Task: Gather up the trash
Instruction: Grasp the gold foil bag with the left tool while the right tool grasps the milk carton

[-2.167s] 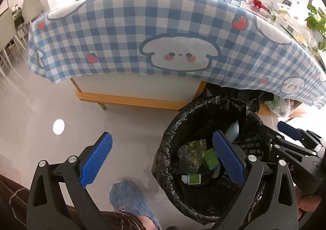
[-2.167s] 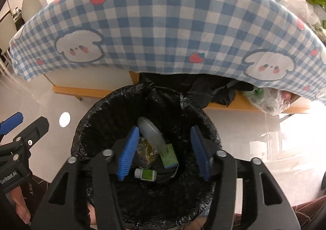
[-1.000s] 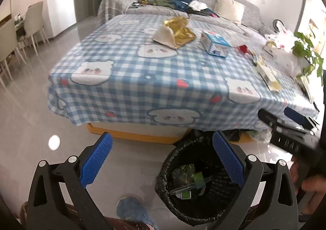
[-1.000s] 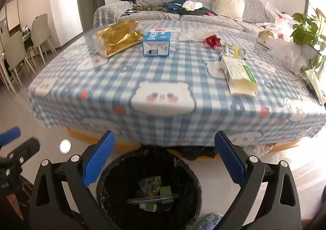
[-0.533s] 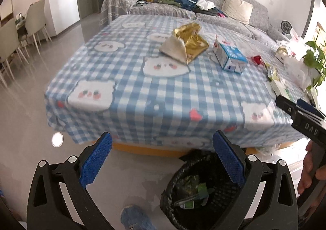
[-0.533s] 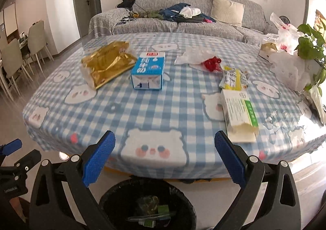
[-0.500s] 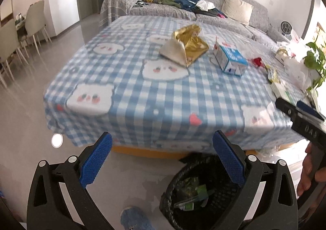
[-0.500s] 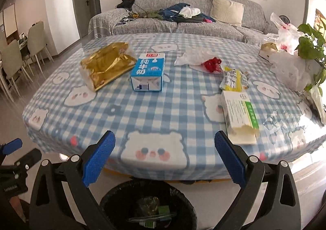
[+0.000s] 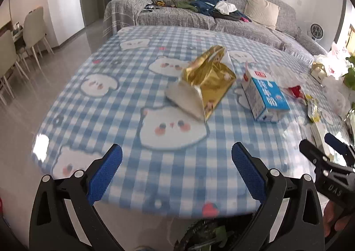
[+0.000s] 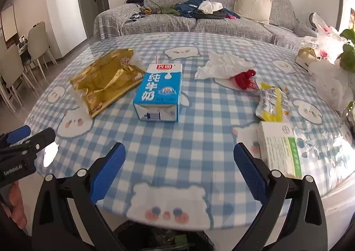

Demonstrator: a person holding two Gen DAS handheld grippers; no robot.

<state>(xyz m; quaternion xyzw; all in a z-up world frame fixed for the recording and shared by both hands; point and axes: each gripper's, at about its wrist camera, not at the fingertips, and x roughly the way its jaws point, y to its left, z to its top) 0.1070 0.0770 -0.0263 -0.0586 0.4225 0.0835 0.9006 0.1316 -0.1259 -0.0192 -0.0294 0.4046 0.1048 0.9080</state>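
Observation:
Trash lies on the blue checked tablecloth point(image 10: 188, 140): a gold snack bag point(image 10: 104, 80) point(image 9: 206, 82), a blue milk carton point(image 10: 159, 93) point(image 9: 264, 97), a crumpled white tissue with a red scrap point(image 10: 226, 68), a yellow wrapper point(image 10: 273, 102) and a white-green box point(image 10: 281, 148). My left gripper point(image 9: 175, 173) is open and empty above the table's near edge, in front of the gold bag. My right gripper point(image 10: 177, 171) is open and empty, in front of the carton. The black-lined bin point(image 10: 164, 240) shows at the bottom edge.
A grey sofa point(image 10: 199, 15) with clothes stands behind the table. Plastic bags and a green plant point(image 10: 328, 51) crowd the table's right side. Dining chairs point(image 10: 26, 51) stand at the left.
Both grippers rose from over the bin to table height and moved forward over the table's near edge. The right gripper's jaws widened. The bin dropped to the bottom of both views.

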